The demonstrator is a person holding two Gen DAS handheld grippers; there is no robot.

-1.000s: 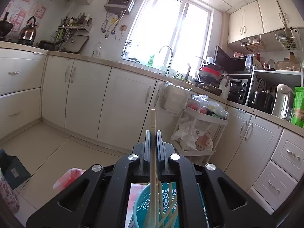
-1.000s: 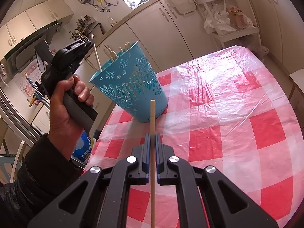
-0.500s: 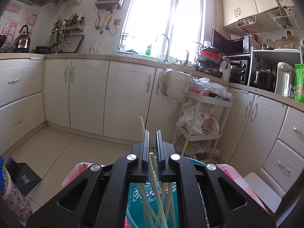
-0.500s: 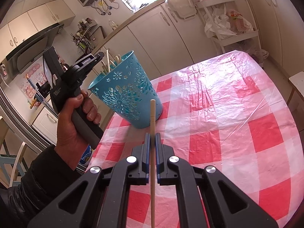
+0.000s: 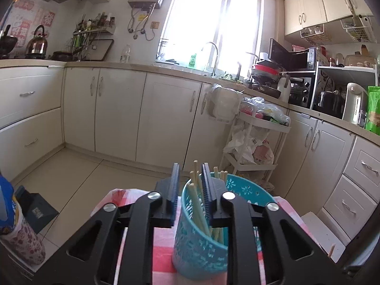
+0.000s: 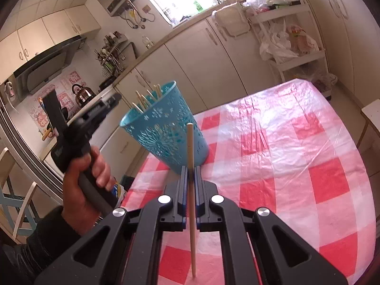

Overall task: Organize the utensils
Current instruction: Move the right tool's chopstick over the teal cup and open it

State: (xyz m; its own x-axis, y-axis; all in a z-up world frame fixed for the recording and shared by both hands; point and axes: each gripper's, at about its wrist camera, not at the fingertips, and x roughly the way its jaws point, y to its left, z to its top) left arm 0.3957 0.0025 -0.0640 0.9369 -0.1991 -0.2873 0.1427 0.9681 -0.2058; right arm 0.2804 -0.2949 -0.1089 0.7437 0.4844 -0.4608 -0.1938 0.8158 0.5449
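A blue openwork cup [image 6: 166, 133] stands tilted near the left edge of the red-and-white checked table [image 6: 285, 154], with several pale chopsticks [image 6: 144, 98] in it. My right gripper [image 6: 190, 168] is shut on one wooden chopstick [image 6: 190, 142], held upright in front of the cup. A hand holds my left gripper [image 6: 115, 101] left of the cup, apart from its rim. In the left wrist view the left gripper [image 5: 191, 173] is opening its jaws just behind the cup [image 5: 201, 249]. Chopstick tips [image 5: 195, 166] show in the gap, and the pads press on none.
A white trolley [image 5: 256, 142] with bags stands past the table's far end by the cabinets. A white stool [image 6: 370, 111] is at the table's right side. A chair [image 6: 14, 190] and a floral container [image 5: 21, 237] are on the left.
The left gripper let its chopstick drop into the cup, its jaws parted, and it drew back from the rim. The right gripper rose a little with its chopstick.
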